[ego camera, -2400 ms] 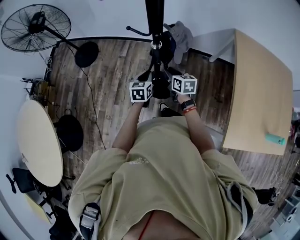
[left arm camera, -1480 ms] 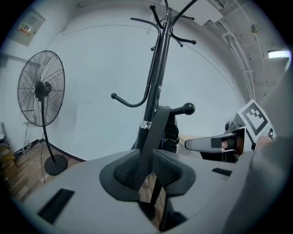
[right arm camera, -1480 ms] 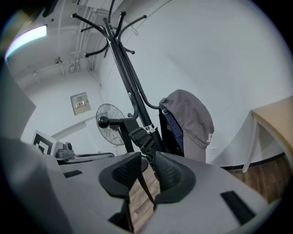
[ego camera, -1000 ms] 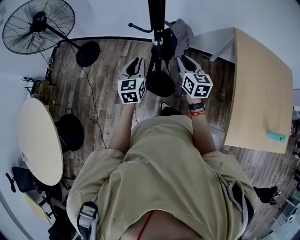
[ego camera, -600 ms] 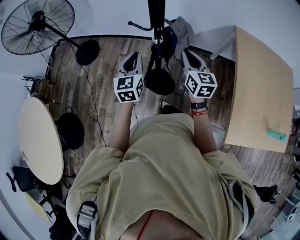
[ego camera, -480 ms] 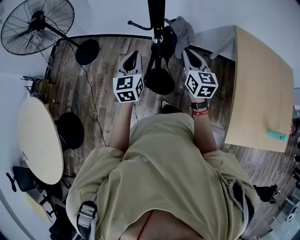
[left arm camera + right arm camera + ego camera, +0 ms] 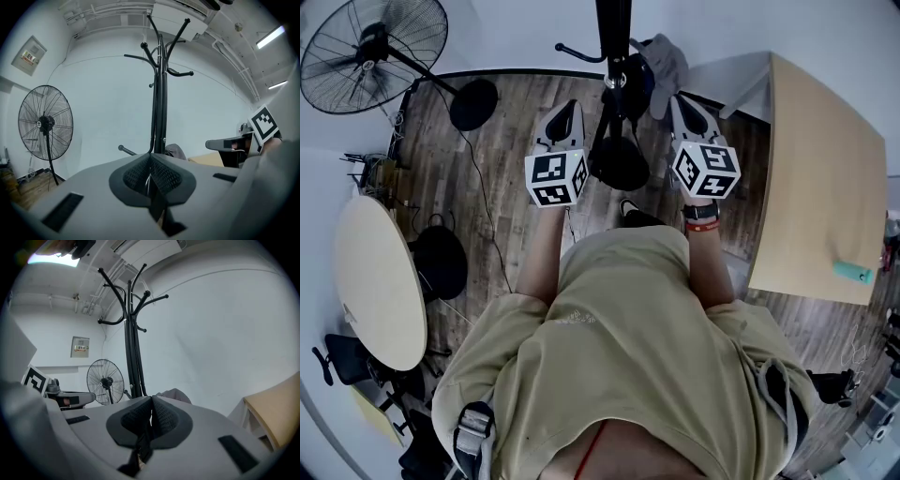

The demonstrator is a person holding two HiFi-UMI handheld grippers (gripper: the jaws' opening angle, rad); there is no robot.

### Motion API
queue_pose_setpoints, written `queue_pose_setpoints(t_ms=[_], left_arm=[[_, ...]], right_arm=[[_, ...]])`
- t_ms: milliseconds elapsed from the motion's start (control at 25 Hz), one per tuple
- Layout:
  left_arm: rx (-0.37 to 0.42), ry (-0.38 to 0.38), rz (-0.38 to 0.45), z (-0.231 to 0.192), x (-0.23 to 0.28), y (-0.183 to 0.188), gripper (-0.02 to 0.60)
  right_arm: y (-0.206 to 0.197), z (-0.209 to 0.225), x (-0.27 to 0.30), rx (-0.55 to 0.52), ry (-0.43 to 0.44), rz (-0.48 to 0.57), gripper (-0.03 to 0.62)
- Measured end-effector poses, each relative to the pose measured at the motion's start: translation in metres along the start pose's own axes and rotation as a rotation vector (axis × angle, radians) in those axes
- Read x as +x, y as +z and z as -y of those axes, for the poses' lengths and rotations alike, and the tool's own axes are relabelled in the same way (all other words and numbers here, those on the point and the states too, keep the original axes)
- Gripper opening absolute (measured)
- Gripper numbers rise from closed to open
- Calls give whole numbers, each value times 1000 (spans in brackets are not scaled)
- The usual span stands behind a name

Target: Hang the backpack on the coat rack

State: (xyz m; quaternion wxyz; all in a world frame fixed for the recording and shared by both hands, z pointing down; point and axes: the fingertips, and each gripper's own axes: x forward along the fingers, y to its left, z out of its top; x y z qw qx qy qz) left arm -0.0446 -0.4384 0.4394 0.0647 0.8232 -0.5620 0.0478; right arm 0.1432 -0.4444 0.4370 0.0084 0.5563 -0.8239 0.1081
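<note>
Closest to the head camera, a person's beige shirt (image 7: 619,356) fills the lower frame, with both forearms (image 7: 546,253) reaching forward. Just past the wrists sit the marker cubes (image 7: 555,178). Beyond them the left tool (image 7: 570,109) and the right tool (image 7: 682,99) point ahead, about level with each other and well apart, one on either side of the coat rack (image 7: 610,28). Each tool is clenched: in both gripper views the ribbed pads (image 7: 136,174) meet tip to tip with nothing between them. Lower down between the tools, the rack's round black base (image 7: 619,164) stands on the wooden floor (image 7: 516,150). The backpack (image 7: 664,64), grey and dark, hangs low against the far right side of the rack, clear of both tools. What it hangs from I cannot make out. Farther off, a standing fan (image 7: 370,47) is at the left by the white wall (image 7: 516,37), and a light wooden surface (image 7: 825,169) runs along the right.
</note>
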Motion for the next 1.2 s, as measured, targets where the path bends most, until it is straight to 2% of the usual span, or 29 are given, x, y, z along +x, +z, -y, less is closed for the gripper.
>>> queue_pose_setpoints(t_ms=[600,1200], left_arm=[[-10,-20,-9,1,7,-4,25],[-9,5,0,-4,13,-7,25]], right_arm=[[-2,-4,6,-6,15,-26,15],[-9,-5,15,-21,40,-43,15]])
